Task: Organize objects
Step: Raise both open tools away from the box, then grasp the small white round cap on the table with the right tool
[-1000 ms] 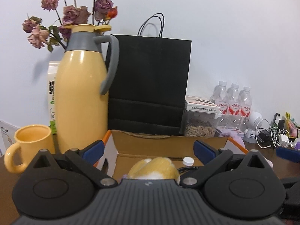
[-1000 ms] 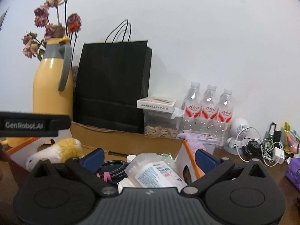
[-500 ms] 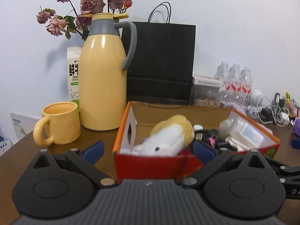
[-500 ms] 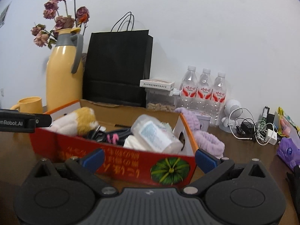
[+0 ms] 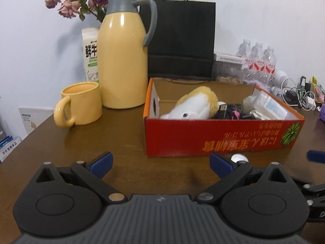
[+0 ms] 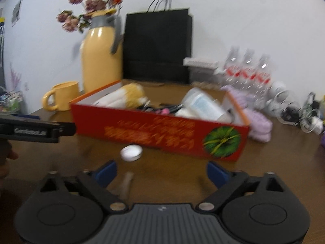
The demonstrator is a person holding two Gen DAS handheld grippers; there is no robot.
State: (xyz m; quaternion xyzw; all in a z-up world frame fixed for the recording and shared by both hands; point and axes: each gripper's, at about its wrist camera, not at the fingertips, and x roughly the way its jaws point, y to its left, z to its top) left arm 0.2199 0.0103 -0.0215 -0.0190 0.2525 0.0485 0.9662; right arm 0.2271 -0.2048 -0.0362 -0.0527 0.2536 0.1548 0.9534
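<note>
Brown table [image 5: 126, 162] beneath both grippers' fingers [image 6: 216, 173], spread apart, right pair just narrowing, nothing between.

My left tool [image 5: 160, 161] is matte black plastic: a ribbed dark grey housing in the middle, flanked by two rounded black lobes, each with a shallow circular recess. Angled black link arms run forward from the housing, pinned by round silver screws, with smaller silver screws near triangular cut-outs on the outer corners. Each finger ends in a blue pad [image 5: 101, 161]. A small white mark sits on the housing's front edge. My right tool [image 6: 161, 171] looks the same. From its camera, the left tool's black side carries white lettering, too blurred to read.
</note>
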